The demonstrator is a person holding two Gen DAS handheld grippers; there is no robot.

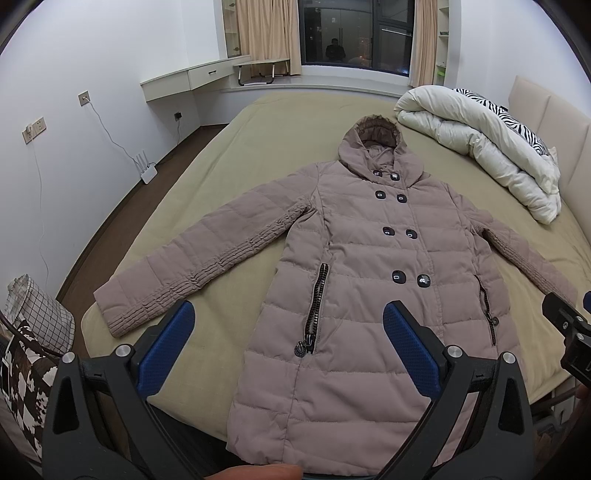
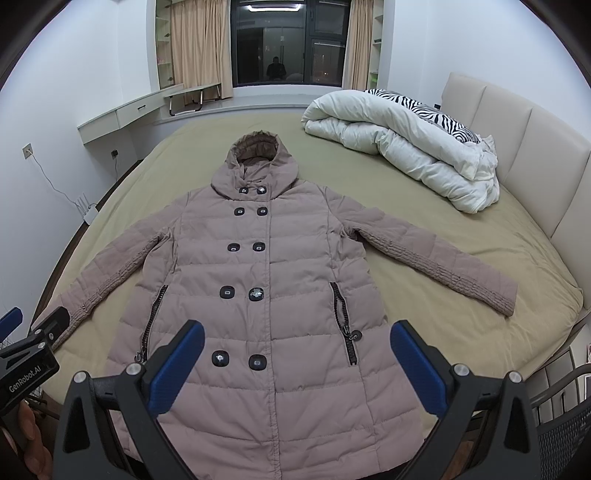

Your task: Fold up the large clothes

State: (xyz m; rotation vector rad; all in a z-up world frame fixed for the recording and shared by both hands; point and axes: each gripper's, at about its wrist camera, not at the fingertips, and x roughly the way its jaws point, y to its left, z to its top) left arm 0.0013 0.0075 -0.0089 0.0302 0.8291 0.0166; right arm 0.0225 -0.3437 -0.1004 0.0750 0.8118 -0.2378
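Across the left wrist view, a mauve hooded coat (image 1: 354, 295) is lying front-up and flat on the bed (image 1: 236, 155), its long axis running from the hood at 12 o'clock to the hem at 6 o'clock, both sleeves spreading out toward 8 and 4 o'clock. The left gripper (image 1: 288, 325) is hovering over the lower part of the coat with its blue pads (image 1: 166, 350) spread wide, gripping nothing. The right gripper (image 1: 569, 325) is peeking in at 3 o'clock; how far it is spread cannot be told from this view. A white duvet (image 1: 480, 147) is sitting bunched at 2 o'clock, a dark window (image 1: 354, 33) at 12 o'clock.

Over in the right wrist view, the coat (image 2: 266, 288) is pointing the same way, hood toward 12 o'clock, hem toward 6 o'clock, resting on the olive bed (image 2: 461, 295). The right gripper (image 2: 297, 341) is hanging above the hem, jaws splayed wide and holding nothing. The left gripper (image 2: 33, 339) is showing at 9 o'clock beside a cuff. The duvet (image 2: 406, 147) is lying at 1 o'clock against a padded headboard (image 2: 535, 147).
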